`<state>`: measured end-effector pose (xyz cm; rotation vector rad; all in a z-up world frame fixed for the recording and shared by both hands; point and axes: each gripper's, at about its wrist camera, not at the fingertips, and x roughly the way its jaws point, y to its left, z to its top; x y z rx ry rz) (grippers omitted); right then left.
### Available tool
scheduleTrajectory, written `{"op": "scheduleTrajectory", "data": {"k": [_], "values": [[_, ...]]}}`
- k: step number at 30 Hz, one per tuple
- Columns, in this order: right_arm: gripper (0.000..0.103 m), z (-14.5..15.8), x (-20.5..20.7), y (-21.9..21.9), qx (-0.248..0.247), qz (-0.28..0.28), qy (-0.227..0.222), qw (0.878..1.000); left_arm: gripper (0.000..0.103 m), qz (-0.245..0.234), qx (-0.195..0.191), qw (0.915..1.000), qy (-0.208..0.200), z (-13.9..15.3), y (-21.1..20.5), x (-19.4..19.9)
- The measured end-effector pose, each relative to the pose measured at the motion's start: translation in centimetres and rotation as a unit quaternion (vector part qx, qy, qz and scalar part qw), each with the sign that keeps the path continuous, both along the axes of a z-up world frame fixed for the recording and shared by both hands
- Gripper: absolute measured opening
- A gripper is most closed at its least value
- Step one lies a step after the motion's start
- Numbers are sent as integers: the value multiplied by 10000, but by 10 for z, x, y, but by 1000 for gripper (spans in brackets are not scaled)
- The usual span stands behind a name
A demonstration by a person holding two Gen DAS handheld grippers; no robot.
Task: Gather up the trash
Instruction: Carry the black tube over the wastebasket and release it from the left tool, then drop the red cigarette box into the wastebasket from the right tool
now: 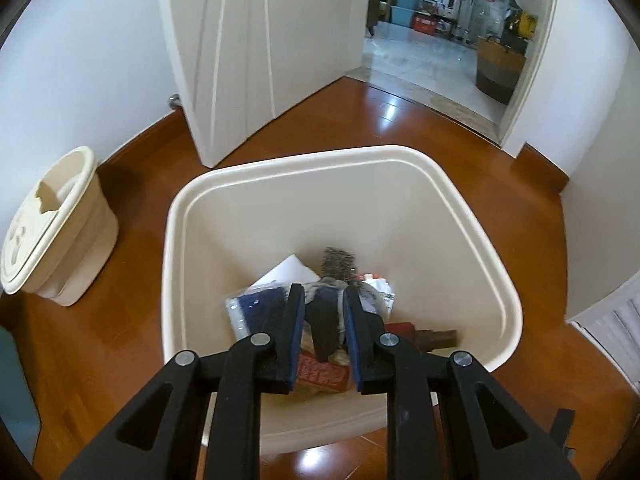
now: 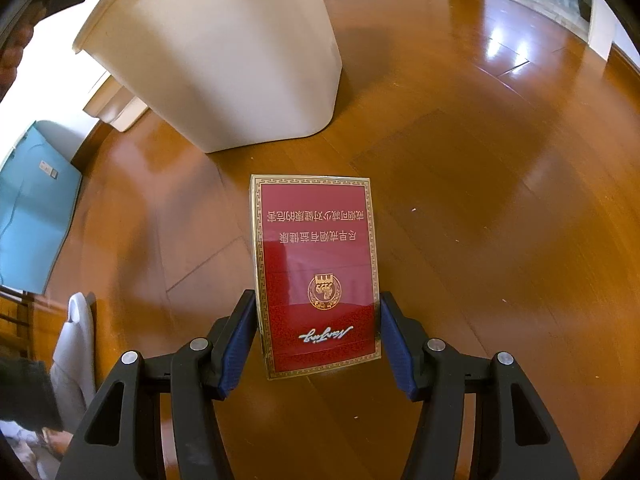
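Note:
In the left wrist view my left gripper (image 1: 323, 300) hangs over the open cream trash bin (image 1: 460, 196); its jaws are partly apart with a dark strip of trash (image 1: 324, 332) between them, and I cannot tell whether they grip it. Wrappers, white paper (image 1: 290, 270) and a red pack (image 1: 320, 374) lie at the bin's bottom. In the right wrist view my right gripper (image 2: 318, 304) is shut on a red and gold cigarette pack (image 2: 316, 268), held above the wooden floor (image 2: 480, 184), right of and below the bin (image 2: 224, 52).
The bin's cream lid part (image 1: 52, 224) stands on the floor at left by the wall. A white door (image 1: 260, 40) stands open to a tiled room (image 1: 420, 56) with clutter. A blue object (image 2: 32, 200) lies at the left; a chair with cloth (image 2: 76, 344) is near.

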<state>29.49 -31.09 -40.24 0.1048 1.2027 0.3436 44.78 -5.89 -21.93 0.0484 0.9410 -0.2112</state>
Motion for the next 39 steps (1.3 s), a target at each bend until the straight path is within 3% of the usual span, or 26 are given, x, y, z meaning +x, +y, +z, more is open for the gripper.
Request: {"op": "scheduleTrajectory", "data": {"k": [2,4,7,10,13,14,17,19,22,26,27,29,30,33,39], "values": [[62,1,1,-2,-15,-1,-6,10000,31,72,-33,9999,-111,5,7,-4],[62,3,3,-2,-25,-10,-23,10000,58,119,-121,9997,-202,13,12,-10],[62,17,6,-4,-42,-61,-116,9999,65,327,-293,9982,-401,26,25,-25],[62,73,18,-8,-120,-64,-783,9968,68,781,-479,9940,-598,31,50,-57],[62,153,39,-12,106,-54,-1613,9868,73,1281,-631,9881,-569,18,74,-98],[62,191,50,-10,229,16,-2011,9793,74,1420,-685,9863,-487,10,79,-110],[62,255,78,11,450,298,-2641,9630,75,1740,-745,9819,-59,-25,89,-144],[62,279,101,33,590,509,-2891,9541,75,1753,-778,9810,297,-45,89,-154],[62,269,156,74,661,648,-2571,9619,75,1832,-948,9761,684,-67,91,-165],[62,223,195,111,491,727,-1864,9785,77,1670,-825,9804,642,-69,82,-168],[63,217,200,116,419,731,-1772,9806,82,1624,-764,9820,585,-68,81,-167],[64,203,203,133,191,867,-1633,9826,100,1510,-754,9845,486,-69,81,-167],[64,200,203,138,100,936,-1652,9818,103,1489,-781,9847,467,-68,83,-166],[76,192,200,153,-268,1012,-1757,9789,103,1485,-836,9841,502,-72,89,-170],[77,193,184,141,31,710,-1748,9820,103,1377,-1001,9841,498,-68,85,-168]]}}
